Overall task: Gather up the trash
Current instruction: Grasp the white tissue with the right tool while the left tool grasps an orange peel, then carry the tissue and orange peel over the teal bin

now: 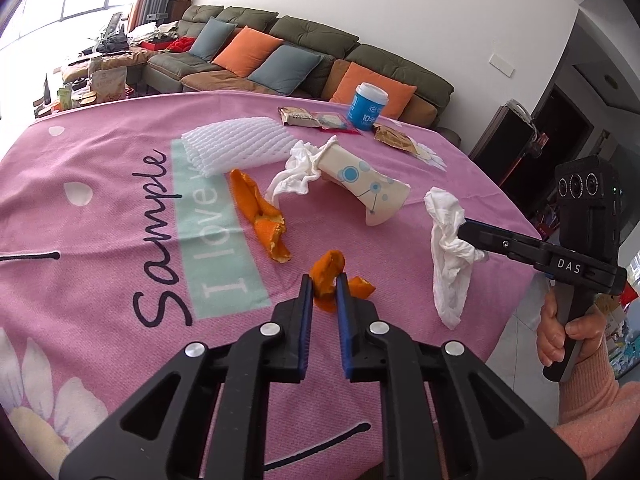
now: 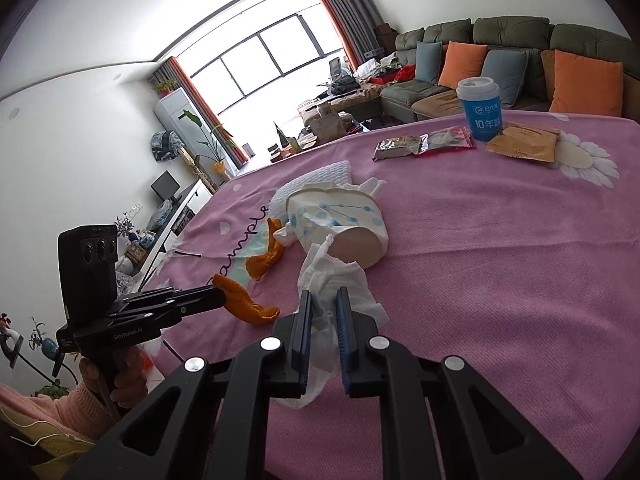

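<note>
Left wrist view: the left gripper (image 1: 323, 280), low centre, is clamped on an orange peel (image 1: 326, 276); at right, the right gripper (image 1: 466, 232) pinches a white tissue (image 1: 450, 248) above the pink tablecloth (image 1: 120, 240); a crushed paper cup (image 1: 360, 184) lies beyond.

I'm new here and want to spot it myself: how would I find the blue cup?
Look to the far edge of the pink tablecloth, nearest the sofa. The blue cup stands upright there among flat snack wrappers. It alone is blue with a white lid; the crushed paper cup mid-table lies on its side.
</note>
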A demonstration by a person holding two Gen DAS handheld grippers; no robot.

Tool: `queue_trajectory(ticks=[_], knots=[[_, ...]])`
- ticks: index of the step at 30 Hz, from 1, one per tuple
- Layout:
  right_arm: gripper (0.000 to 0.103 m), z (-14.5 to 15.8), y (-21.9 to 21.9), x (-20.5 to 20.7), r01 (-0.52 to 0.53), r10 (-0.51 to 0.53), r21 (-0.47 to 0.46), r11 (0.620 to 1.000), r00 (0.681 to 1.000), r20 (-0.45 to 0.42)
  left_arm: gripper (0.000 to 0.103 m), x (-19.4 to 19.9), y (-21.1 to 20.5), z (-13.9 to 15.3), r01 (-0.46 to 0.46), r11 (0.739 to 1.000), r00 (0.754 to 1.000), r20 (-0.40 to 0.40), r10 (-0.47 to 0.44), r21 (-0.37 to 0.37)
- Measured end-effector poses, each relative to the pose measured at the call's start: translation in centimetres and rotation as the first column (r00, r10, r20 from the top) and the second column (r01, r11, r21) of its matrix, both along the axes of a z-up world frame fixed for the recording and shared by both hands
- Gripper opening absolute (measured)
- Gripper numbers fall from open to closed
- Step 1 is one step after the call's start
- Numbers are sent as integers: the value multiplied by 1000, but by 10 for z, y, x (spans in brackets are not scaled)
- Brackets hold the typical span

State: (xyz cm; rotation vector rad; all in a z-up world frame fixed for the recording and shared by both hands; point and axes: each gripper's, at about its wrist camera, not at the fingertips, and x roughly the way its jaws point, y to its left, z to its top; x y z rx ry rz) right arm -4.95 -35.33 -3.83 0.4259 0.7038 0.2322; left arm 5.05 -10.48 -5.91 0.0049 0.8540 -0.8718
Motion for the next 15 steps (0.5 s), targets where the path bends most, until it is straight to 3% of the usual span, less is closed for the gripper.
queue_trajectory(ticks=[15], knots=[[11,20,66,35,-156,155,6,988,986,64,11,-7,80,18,-154,987,987,32,156,-48]])
